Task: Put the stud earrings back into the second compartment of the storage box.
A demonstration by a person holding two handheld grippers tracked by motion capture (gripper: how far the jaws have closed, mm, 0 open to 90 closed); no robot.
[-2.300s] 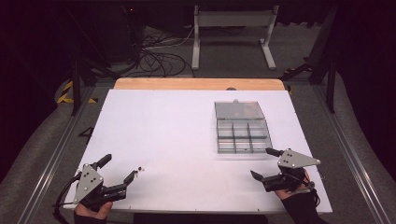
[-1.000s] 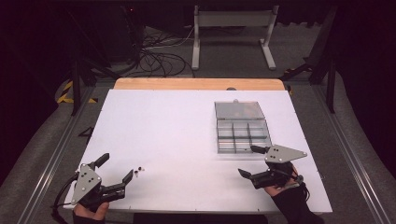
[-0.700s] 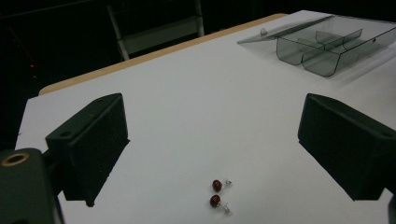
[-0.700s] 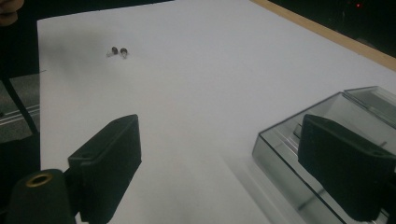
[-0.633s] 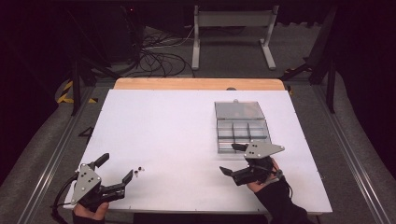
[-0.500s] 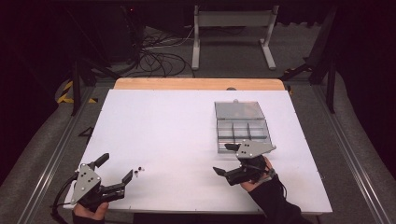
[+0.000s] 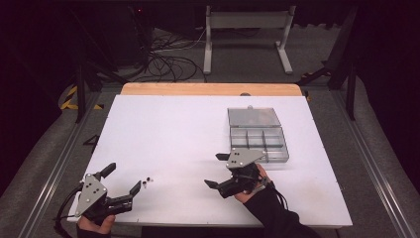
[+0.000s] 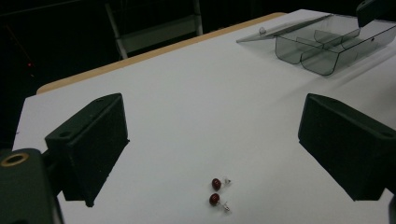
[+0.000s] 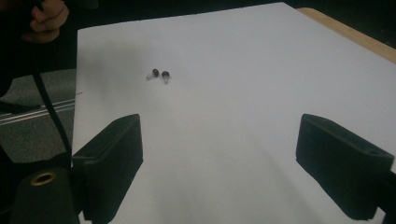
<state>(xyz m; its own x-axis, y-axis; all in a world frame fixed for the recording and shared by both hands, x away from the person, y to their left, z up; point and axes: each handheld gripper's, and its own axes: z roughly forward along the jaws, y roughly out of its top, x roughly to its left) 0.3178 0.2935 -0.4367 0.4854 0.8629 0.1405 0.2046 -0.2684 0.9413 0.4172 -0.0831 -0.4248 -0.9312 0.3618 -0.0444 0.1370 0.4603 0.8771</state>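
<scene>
Two small dark red stud earrings [image 7: 146, 182] lie side by side on the white table [image 7: 188, 129] near its front left. They show close up in the left gripper view [image 8: 215, 184] and farther off in the right gripper view [image 9: 165, 73]. My left gripper [image 7: 124, 177] rests at the front left corner, open, with the earrings just off its fingertips [image 8: 215, 126]. My right gripper [image 7: 213, 170] hovers front of centre, open and empty, pointing left toward the earrings [image 9: 219, 140]. A clear compartment box [image 7: 277, 159] stands behind the right gripper with its lid [image 7: 253, 117] folded back.
A wooden strip [image 7: 208, 89] runs along the table's far edge. Beyond it are floor cables [image 7: 168, 62] and a metal stand [image 7: 247, 25]. The box [image 8: 322, 44] shows at the top right of the left gripper view. A person's hand [image 9: 46, 18] shows at the top left of the right gripper view.
My right gripper has travelled left from beside the box's front corner toward the middle front of the table. The left gripper, earrings and box have stayed put.
</scene>
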